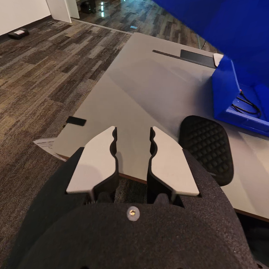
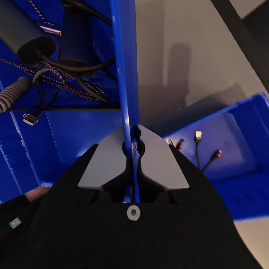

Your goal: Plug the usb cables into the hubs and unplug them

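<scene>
My right gripper is shut on the thin side wall of a blue bin. Inside that bin lie two dark grey hubs, purple braided cables, a purple USB plug and a USB-C plug. A second blue bin to the right holds black USB cables with loose plugs. My left gripper is open and empty above the near left part of the grey table. The second bin with black cable stands to its right.
A black mesh chair part rises at the table's near edge, right of my left gripper. A blurred blue bin fills the top right of the left wrist view. A dark slot runs along the table's far side. Carpet floor lies left.
</scene>
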A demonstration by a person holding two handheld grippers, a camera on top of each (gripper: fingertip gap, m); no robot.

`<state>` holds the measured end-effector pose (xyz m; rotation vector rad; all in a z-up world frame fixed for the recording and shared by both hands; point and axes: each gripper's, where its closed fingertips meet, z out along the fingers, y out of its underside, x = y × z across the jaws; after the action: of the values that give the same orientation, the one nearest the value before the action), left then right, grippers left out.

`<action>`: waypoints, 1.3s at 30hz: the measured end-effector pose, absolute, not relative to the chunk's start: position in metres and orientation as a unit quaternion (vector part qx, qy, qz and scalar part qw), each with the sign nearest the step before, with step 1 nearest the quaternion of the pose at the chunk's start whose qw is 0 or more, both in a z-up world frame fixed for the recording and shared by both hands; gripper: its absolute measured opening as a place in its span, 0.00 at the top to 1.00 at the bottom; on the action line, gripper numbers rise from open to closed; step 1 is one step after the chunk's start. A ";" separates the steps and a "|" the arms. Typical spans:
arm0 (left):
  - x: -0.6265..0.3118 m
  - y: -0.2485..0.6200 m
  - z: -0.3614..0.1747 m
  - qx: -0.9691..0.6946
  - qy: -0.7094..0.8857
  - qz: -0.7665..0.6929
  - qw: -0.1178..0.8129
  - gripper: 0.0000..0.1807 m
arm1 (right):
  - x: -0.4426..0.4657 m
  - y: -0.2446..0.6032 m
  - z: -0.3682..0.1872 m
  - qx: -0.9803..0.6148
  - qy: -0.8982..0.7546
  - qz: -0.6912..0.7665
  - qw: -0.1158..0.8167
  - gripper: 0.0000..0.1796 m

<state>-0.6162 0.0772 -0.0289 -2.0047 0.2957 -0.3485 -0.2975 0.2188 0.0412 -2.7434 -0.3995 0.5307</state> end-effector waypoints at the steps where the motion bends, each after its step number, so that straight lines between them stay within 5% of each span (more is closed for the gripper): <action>1: -0.622 0.078 -0.031 -0.836 0.118 -0.144 0.516 0.76 | -0.309 0.229 0.034 -0.958 -0.144 0.188 0.159 0.97; 20: -0.621 0.102 -0.080 -0.860 0.123 -0.161 0.468 0.80 | -0.353 0.297 -0.120 -0.976 -0.096 0.163 0.110 0.97; 27: -0.569 0.123 -0.065 -0.836 0.145 -0.179 0.498 0.77 | -0.356 0.295 -0.117 -0.975 -0.076 0.173 0.121 0.95; 32: -0.535 0.151 -0.059 -0.835 0.143 -0.129 0.515 0.61 | -0.350 0.305 -0.089 -0.960 -0.074 0.182 0.198 0.89; 39: -0.508 0.192 -0.080 -0.857 0.132 -0.085 0.490 0.64 | -0.316 0.286 -0.016 -0.932 -0.129 0.148 0.304 0.88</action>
<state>-0.5075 0.1918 -0.0805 -2.0823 0.3217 -0.2065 -0.3155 0.2856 -0.0156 -2.4696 -0.3419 0.3924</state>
